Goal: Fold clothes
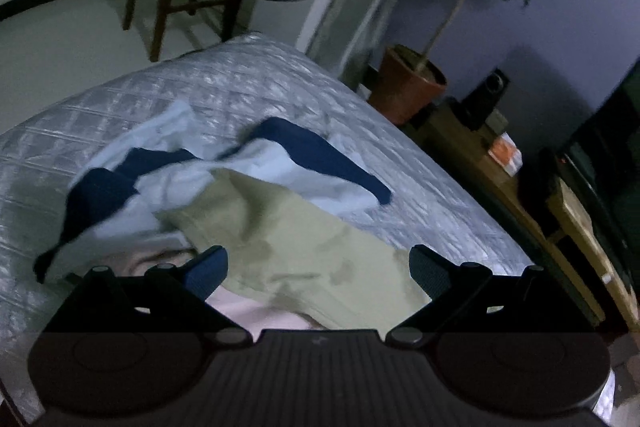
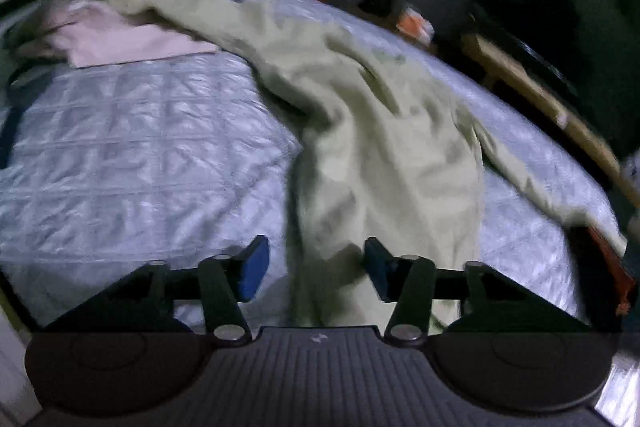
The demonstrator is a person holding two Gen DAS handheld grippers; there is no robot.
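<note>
Loosely rumpled olive garment (image 2: 380, 131) sprawled across quilted bed (image 2: 132, 155), both grippers' fingers apart

Bare quilt (image 2: 132, 155) left of, seemingly beside, green garment (image 2: 384, 147).

Pale olive-green garment (image 2: 384, 131), pink cloth (image 2: 128, 43), light-blue-and-navy garment (image 1: 256, 167), silvery quilted-square bedspread (image 2: 132, 155).

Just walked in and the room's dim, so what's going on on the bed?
A person with a gripper in each hand is sorting clothes on the quilted bed. Both the left gripper and the right gripper are open over a pale green garment, gripping nothing. A pink top lies nearby.
</note>
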